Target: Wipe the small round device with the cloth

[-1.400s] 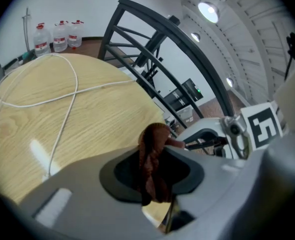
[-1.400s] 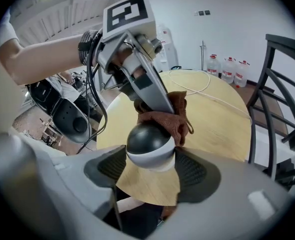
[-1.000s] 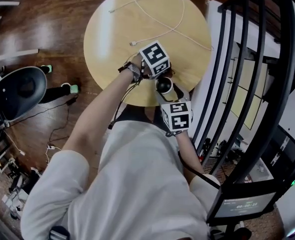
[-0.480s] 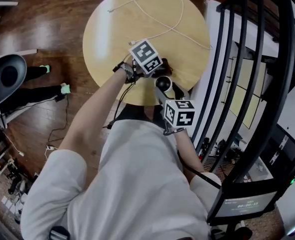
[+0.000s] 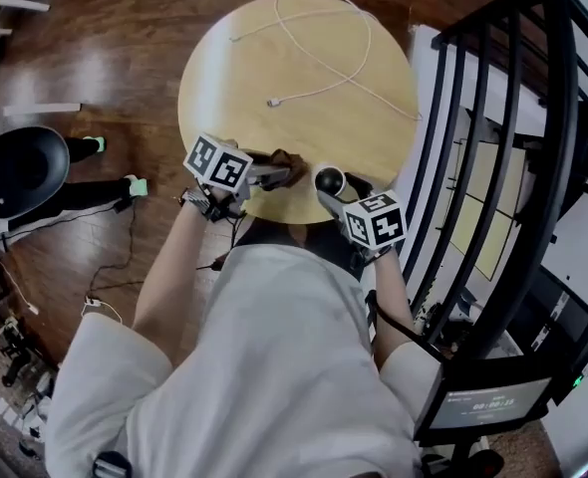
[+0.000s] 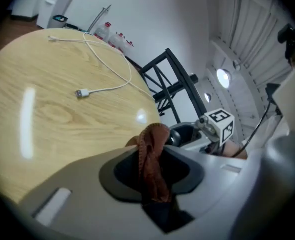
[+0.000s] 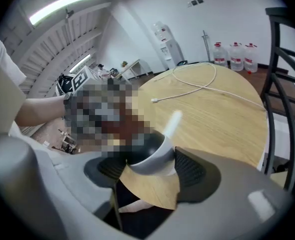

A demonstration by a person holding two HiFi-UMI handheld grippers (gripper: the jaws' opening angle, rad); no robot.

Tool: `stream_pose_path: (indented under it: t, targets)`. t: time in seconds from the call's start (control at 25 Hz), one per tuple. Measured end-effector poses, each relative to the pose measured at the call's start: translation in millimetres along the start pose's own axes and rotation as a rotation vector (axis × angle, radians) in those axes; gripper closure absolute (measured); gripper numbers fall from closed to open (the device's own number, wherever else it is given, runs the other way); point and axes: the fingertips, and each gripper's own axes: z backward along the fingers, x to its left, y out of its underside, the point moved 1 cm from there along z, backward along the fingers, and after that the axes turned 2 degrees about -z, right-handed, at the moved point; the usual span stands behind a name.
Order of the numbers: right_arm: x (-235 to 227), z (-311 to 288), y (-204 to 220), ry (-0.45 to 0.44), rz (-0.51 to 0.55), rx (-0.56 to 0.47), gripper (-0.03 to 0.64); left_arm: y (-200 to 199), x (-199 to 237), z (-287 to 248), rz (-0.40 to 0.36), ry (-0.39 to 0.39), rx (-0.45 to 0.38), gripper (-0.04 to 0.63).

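Gripping small round device (image 5: 328, 179) wide in right claw (image 5: 331, 191), centre frame at tabletop (image 5: 274, 58) near edge. Pinching limp cloth (image 5: 288, 165) in left claw (image 5: 272, 174), just left. Likely light, hard, glossy, slippery: hold by white sides.

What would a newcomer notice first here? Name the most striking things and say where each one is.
A pale round table lies at the head view's top, a white cable looping across it. At its near edge, the right gripper clamps the small round device, and the left gripper pinches a rust-brown cloth just beside it.
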Motion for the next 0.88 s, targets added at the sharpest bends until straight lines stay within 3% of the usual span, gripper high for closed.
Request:
stream_pose_path:
  t: [0.36, 0.64, 0.72, 0.88]
  targets:
    - [0.5, -3.5, -5.5, -0.109, 0.213, 0.149, 0.313, 5.3, -1.9, 13.8, 0.017, 0.008, -0.039, 0.488]
    - [-1.8, -2.0, -6.5, -0.162, 0.313, 0.21, 0.313, -9.8, -13.7, 17.1, -0.065, 0.041, 0.001, 0.488]
    - [-0.7, -2.2, -6.1, -0.173, 0.35, 0.216, 0.313, -16.8, -25.7, 18.1, -0.092, 0.093, 0.012, 0.488]
    - [5.8, -3.5, -7.5, -0.202, 0.427, 0.219, 0.314, -37.3, -64.8, 24.4, -0.142, 0.284, 0.028, 0.488]
